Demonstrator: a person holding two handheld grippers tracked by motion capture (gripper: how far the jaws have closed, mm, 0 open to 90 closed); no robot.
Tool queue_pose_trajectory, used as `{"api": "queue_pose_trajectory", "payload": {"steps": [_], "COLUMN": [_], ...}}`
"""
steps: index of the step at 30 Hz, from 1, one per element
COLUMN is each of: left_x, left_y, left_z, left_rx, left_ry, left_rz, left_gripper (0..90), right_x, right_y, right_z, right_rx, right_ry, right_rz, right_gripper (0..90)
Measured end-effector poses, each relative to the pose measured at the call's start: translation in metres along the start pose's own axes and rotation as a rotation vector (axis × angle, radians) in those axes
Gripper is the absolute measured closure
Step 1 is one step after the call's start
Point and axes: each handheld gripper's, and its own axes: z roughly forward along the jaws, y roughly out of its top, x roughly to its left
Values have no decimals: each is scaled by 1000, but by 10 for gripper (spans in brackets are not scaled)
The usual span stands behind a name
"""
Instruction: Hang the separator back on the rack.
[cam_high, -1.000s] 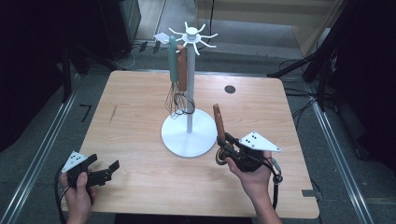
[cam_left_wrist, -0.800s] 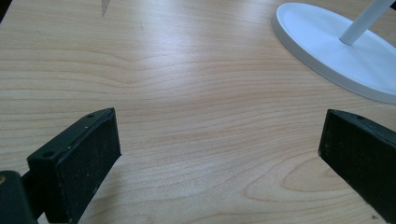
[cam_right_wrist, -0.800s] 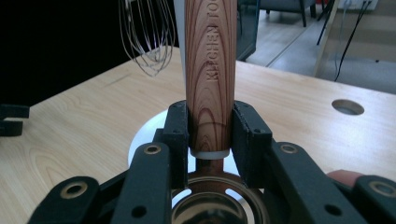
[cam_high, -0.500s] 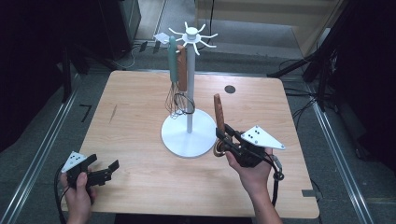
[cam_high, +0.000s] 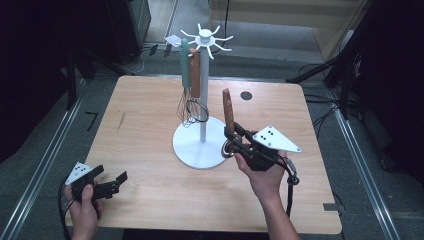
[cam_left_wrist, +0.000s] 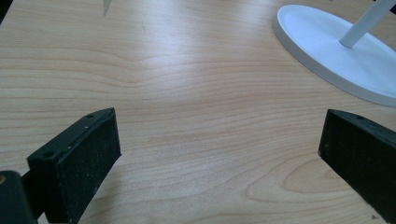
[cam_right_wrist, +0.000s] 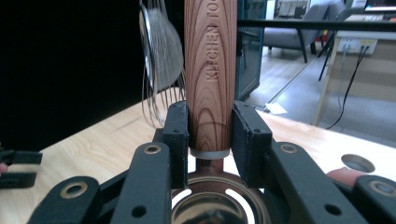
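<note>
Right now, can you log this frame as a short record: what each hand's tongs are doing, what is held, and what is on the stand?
right tongs: shut on wooden-handled utensil, handle upright, copper-coloured head below the pads
left tongs: open, nothing between them, low over the table
stand: white, round base, hooks on top
hanging on stand: green-handled whisk; brown-handled whisk

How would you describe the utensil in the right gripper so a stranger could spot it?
Start at the white stand on the table. Just to its right, the right gripper clamps a wood-handled utensil upright. Unlike the whisks hanging from the stand, it is off the hooks.
</note>
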Motion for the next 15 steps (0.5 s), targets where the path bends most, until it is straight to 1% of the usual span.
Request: {"api": "queue_pose_trajectory", "payload": {"steps": [2, 4, 7, 9, 10, 13, 15], "left_x": [0, 0, 0, 0, 0, 0, 0], "left_y": [0, 0, 0, 0, 0, 0, 0], "left_z": [0, 0, 0, 0, 0, 0, 0], "left_rx": [0, 1, 3, 1, 2, 4, 6], "left_ry": [0, 1, 1, 0, -1, 1, -1], "left_rz": [-1, 2, 2, 0, 1, 0, -3], "left_gripper": [0, 0, 0, 0, 0, 0, 0], "right_x": [1, 3, 6, 9, 11, 16, 18], "right_y": [3, 7, 12, 15, 17, 22, 25], "right_z": [1, 1, 2, 4, 4, 6, 6], "right_rx": [-8, -17, -30, -34, -36, -47, -58], "right_ry": [-11, -10, -22, -51, -56, -74, -71], "right_rz": [-19, -19, -27, -45, -49, -55, -49], "right_gripper": [708, 708, 708, 708, 708, 708, 708]}}
